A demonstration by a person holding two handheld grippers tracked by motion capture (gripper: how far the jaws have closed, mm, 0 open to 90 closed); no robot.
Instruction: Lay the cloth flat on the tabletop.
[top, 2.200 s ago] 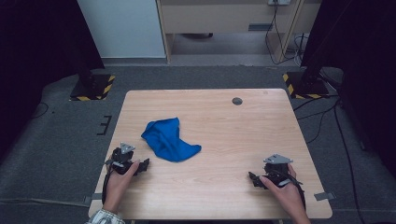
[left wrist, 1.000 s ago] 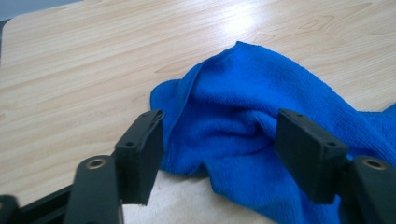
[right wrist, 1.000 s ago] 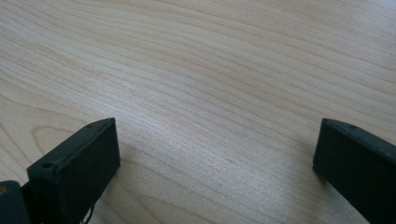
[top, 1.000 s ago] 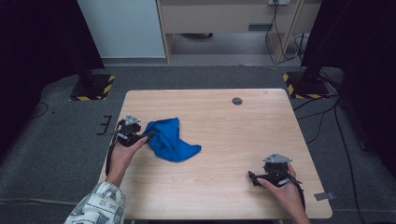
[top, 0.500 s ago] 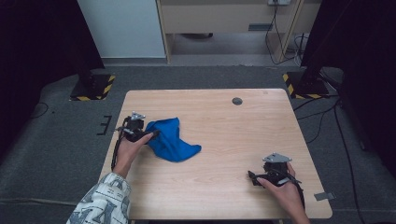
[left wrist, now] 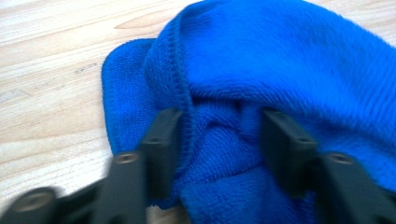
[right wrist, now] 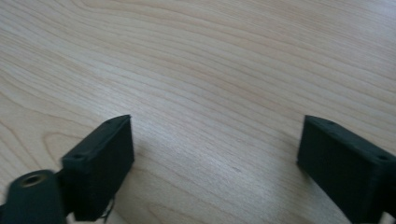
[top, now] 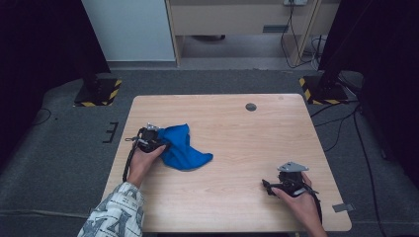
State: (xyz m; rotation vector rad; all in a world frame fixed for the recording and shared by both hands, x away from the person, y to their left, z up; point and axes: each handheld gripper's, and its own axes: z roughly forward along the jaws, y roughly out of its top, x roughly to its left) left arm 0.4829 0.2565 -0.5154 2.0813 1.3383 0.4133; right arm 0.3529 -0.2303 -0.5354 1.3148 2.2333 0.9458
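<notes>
A crumpled blue cloth lies on the left half of the wooden table. My left gripper is at the cloth's left edge, low on the table. In the left gripper view its jaws straddle a bunched fold of the blue cloth; the left gripper has just been closing, with a gap still between the pads. My right gripper rests near the front right of the table. The right gripper stands open over bare wood and has just narrowed slightly, with nothing between its jaws.
A small dark round disc sits flush near the table's far edge. Black stands with yellow-striped bases flank the table on the grey floor. Cables trail on the floor at the right.
My left hand went from the table's near-left side up to the cloth's left edge and sank onto it. The cloth's edge is now between its jaws. The right hand stayed put.
</notes>
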